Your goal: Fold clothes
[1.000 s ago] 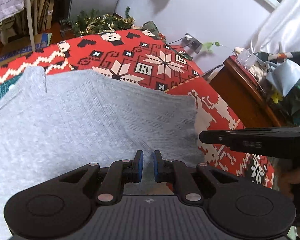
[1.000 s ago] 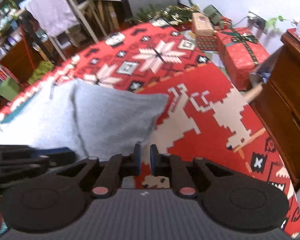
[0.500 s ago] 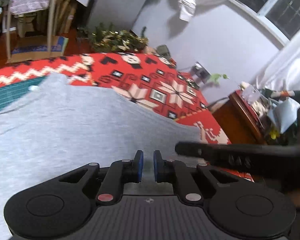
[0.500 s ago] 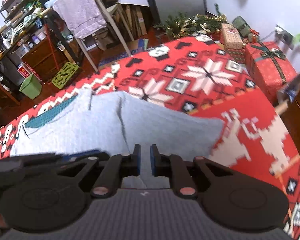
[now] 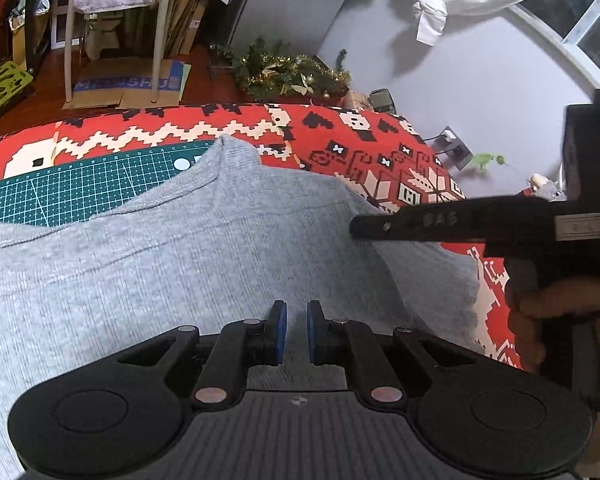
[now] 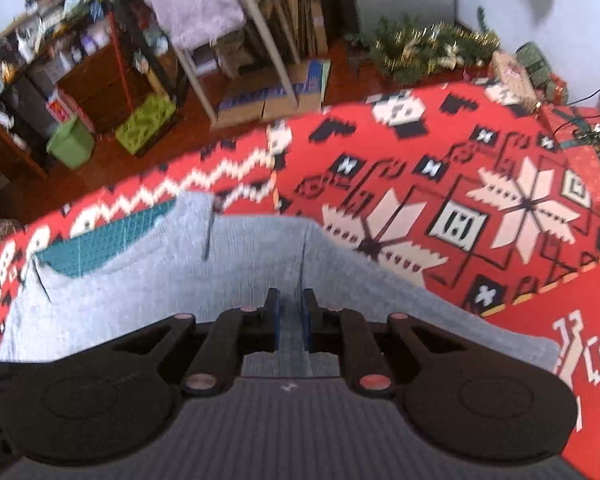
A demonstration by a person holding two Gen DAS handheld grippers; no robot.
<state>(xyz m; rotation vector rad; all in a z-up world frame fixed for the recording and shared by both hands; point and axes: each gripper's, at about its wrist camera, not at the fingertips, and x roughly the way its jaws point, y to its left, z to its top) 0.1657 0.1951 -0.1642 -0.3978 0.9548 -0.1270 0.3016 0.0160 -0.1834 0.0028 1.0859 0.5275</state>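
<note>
On the red patterned blanket (image 5: pixel 380 152) lies a green mat (image 5: pixel 80 188), and over both a grey sweater (image 5: pixel 180 260) – its near edge pinched in the left gripper (image 5: pixel 293 330). Rightward, the right gripper (image 6: pixel 290 318) likewise clamps sweater cloth – a hand (image 5: pixel 556 312) holds it.

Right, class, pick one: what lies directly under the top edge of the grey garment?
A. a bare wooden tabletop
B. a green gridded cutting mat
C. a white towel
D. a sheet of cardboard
B: the left wrist view shows the grey garment overlapping a green gridded cutting mat, which lies on the red patterned cloth.
</note>
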